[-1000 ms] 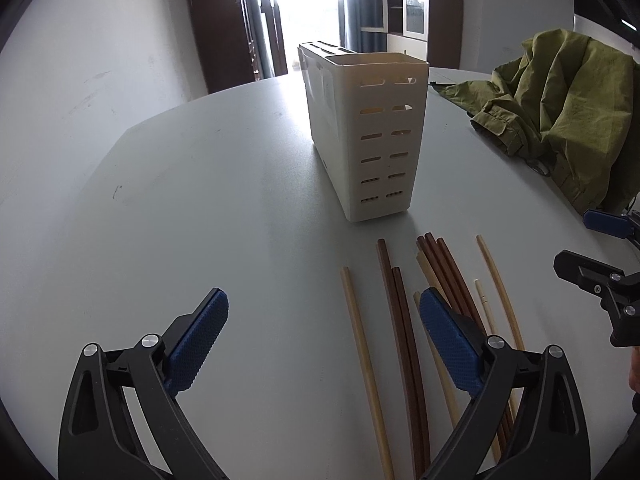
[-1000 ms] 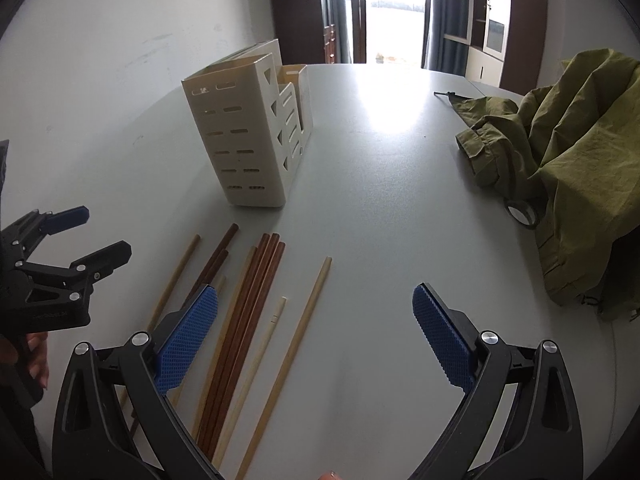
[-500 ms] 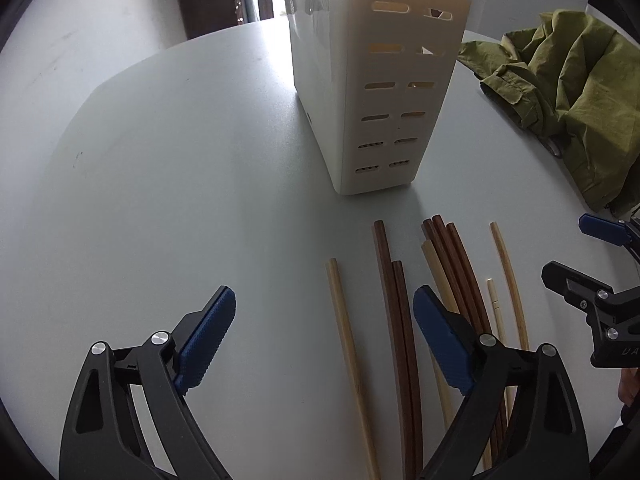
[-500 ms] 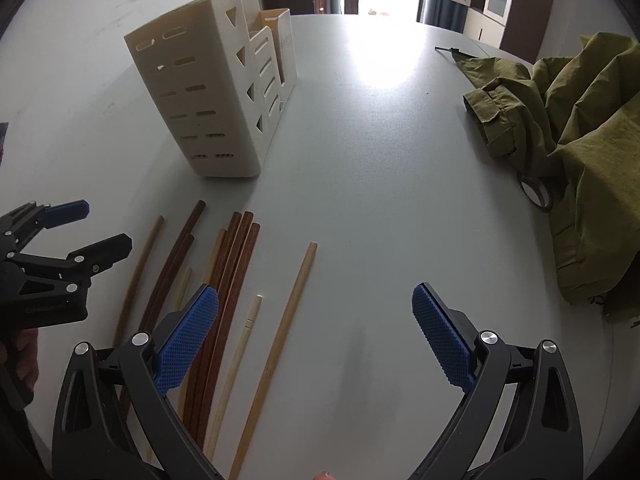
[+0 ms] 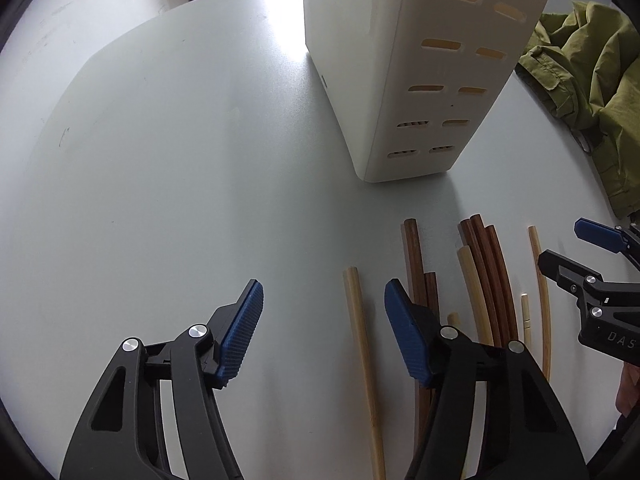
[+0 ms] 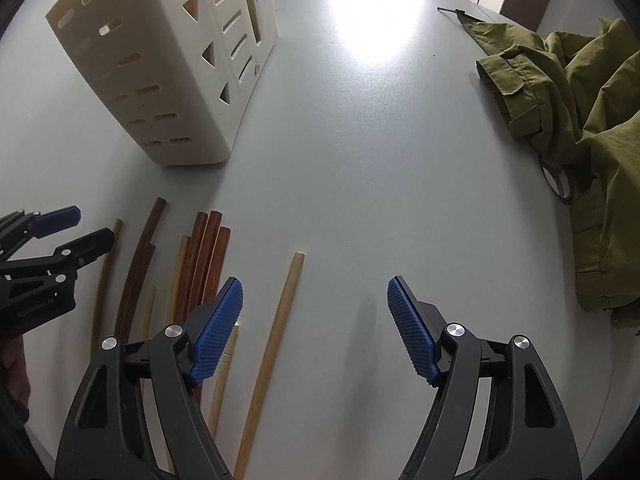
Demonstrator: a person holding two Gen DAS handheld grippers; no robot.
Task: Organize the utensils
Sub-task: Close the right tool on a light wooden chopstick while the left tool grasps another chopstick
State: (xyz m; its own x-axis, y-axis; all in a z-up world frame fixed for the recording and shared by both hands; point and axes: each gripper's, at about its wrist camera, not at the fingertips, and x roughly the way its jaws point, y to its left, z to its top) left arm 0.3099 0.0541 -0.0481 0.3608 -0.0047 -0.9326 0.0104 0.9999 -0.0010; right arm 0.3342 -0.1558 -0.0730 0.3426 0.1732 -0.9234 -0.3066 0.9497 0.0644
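Observation:
Several chopsticks lie side by side on the grey table: dark brown chopsticks (image 5: 486, 276) (image 6: 202, 256) and pale bamboo chopsticks (image 5: 362, 344) (image 6: 276, 332). A cream slotted utensil holder (image 5: 420, 80) (image 6: 160, 76) stands upright beyond them. My left gripper (image 5: 324, 328) is open and empty, low over the table, with one pale chopstick lying between its fingers. My right gripper (image 6: 314, 328) is open and empty, with the rightmost pale chopstick between its fingers. Each gripper also shows in the other's view, the right one (image 5: 576, 248) and the left one (image 6: 76, 228).
An olive green jacket (image 5: 588, 76) (image 6: 580, 112) lies crumpled on the table's right side, with a tape roll (image 6: 558, 178) at its edge. The table (image 5: 160, 160) curves away at the far left; a bright doorway lies beyond.
Both grippers have moved forward and lower toward the chopsticks and holder. The left gripper's fingers have narrowed somewhat around one pale chopstick; the right gripper's have narrowed a little too.

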